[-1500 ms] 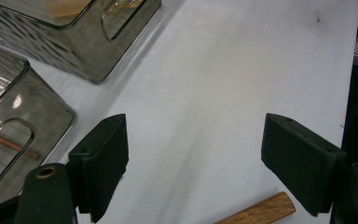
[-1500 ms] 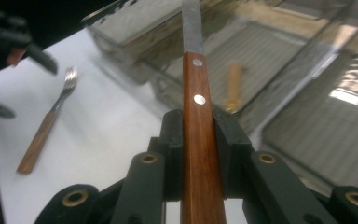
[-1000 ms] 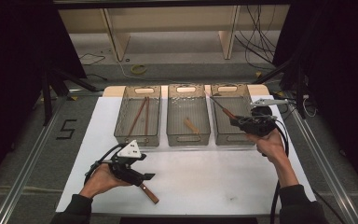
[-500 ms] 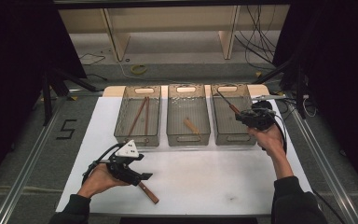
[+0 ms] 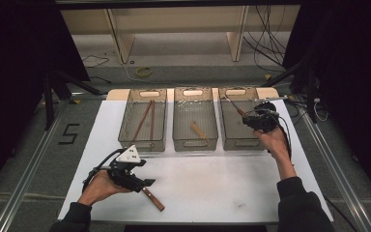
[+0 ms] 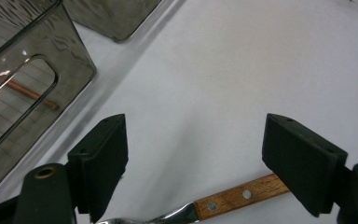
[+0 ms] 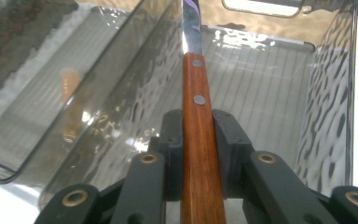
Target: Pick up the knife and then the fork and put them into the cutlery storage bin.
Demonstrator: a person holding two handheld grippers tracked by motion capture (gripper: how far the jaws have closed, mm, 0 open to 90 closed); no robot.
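Three bins line the desk's (image 5: 251, 193) far edge; the right claw (image 5: 251, 117) holds a knife (image 5: 232, 105) over the right bin (image 5: 229, 140). Near the front edge, the left claw (image 6: 193, 172) gapes around another knife's handle (image 6: 240, 196), pads apart. Right claw's view: pads clamp the wooden handle (image 7: 198, 140).

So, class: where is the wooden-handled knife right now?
High view, right side: the knife is clamped in the right claw, over the rightmost bin.
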